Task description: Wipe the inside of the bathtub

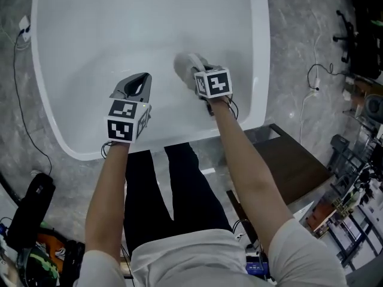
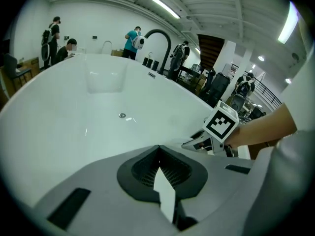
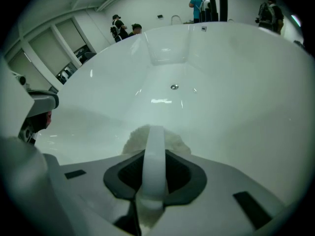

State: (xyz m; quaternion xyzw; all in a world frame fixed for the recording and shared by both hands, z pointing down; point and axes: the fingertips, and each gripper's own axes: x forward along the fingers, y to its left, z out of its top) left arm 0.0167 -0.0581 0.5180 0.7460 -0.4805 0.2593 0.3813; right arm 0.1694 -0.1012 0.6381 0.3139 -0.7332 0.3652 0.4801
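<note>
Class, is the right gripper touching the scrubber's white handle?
Touching. The right gripper clamps the white handle between its jaws, plainly in the right gripper view.

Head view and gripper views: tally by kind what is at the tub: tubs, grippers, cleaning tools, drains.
bathtub: 1
grippers: 2 (left gripper, shut and empty; right gripper, shut on the scrubber's handle)
fluffy white scrubber: 1
drain: 1
Total: 5
</note>
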